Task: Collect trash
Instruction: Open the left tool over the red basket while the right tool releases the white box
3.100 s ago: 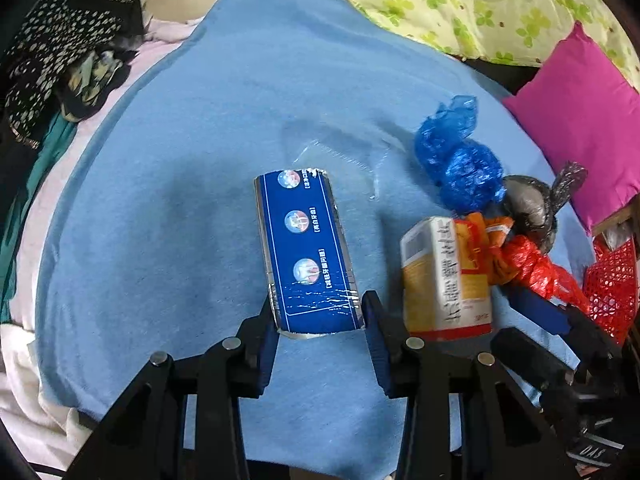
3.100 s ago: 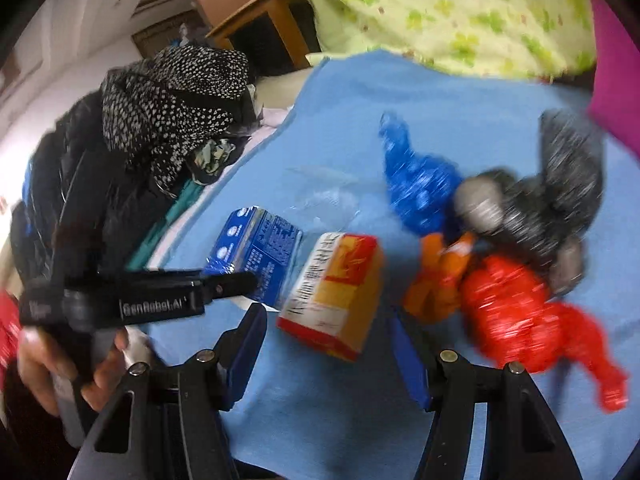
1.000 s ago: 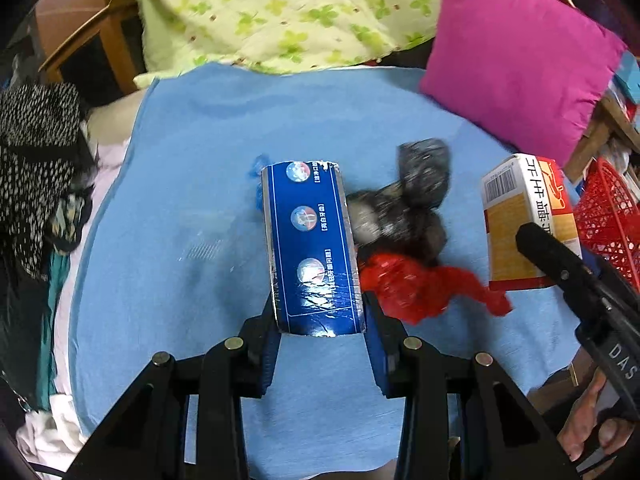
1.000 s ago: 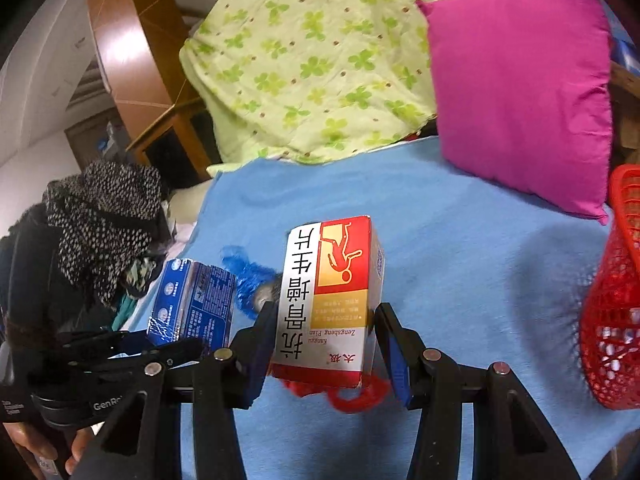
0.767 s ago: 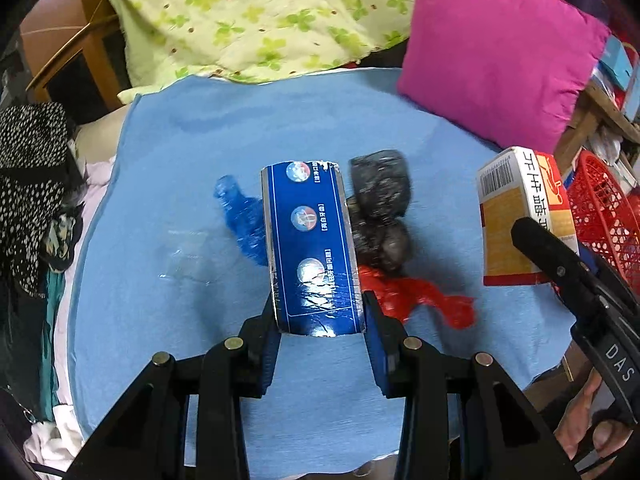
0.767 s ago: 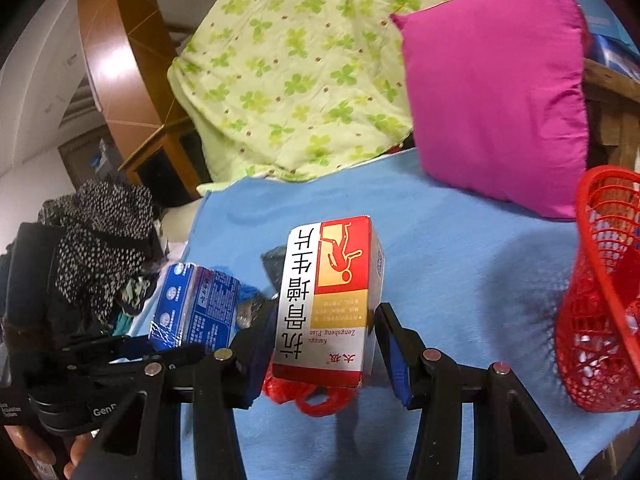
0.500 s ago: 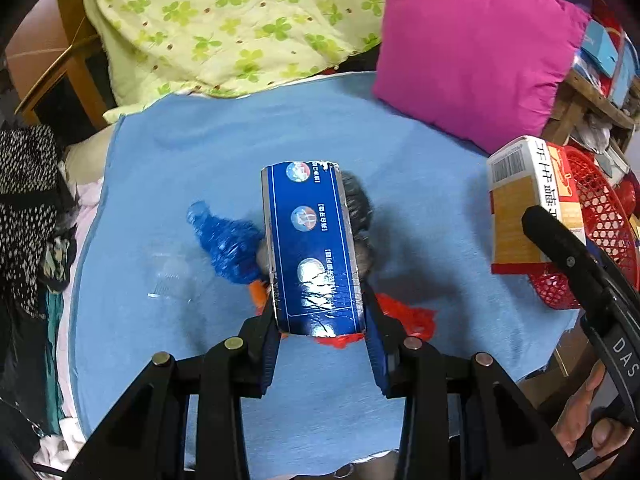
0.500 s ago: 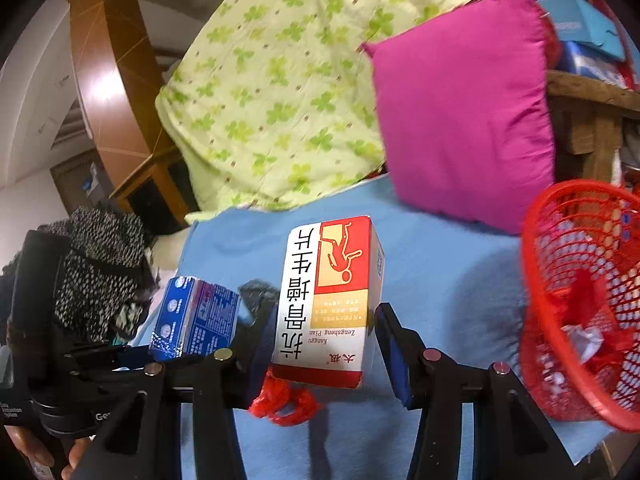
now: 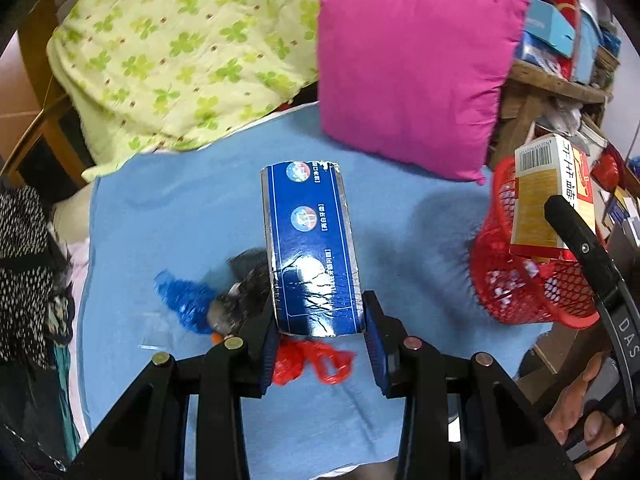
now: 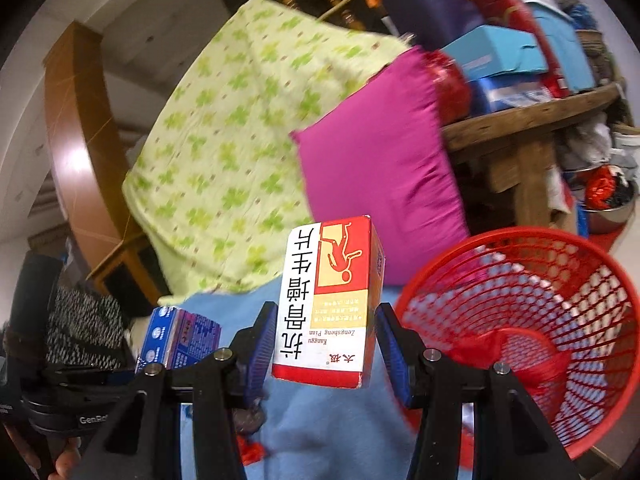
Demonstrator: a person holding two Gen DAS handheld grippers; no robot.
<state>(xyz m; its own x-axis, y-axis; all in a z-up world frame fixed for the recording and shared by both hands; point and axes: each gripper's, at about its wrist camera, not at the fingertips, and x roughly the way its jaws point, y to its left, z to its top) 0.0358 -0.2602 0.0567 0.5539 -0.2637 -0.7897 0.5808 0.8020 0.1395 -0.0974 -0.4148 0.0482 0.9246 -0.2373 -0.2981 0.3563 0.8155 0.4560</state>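
Note:
My left gripper (image 9: 320, 336) is shut on a long blue box (image 9: 312, 252) and holds it above the blue blanket (image 9: 168, 216). My right gripper (image 10: 326, 344) is shut on a red, yellow and white medicine box (image 10: 328, 300), just left of the red mesh basket (image 10: 560, 308). In the left wrist view that medicine box (image 9: 548, 196) hangs over the basket (image 9: 512, 280) at the bed's right edge. Below the blue box lie a crumpled blue bag (image 9: 180, 300), a grey-black bag (image 9: 248, 284) and a red bag (image 9: 308, 360). The blue box (image 10: 176, 340) shows at lower left in the right wrist view.
A magenta pillow (image 9: 408, 72) and a green floral quilt (image 9: 180, 52) lie at the head of the bed. A wooden table (image 10: 528, 128) piled with boxes stands behind the basket. Dark speckled clothes (image 9: 20, 272) lie off the blanket's left edge. A hand (image 9: 584, 408) grips the right tool.
Both grippers have risen and swung right with their boxes. The basket has come fully into the right wrist view, and the loose bags have slid down and left under the blue box.

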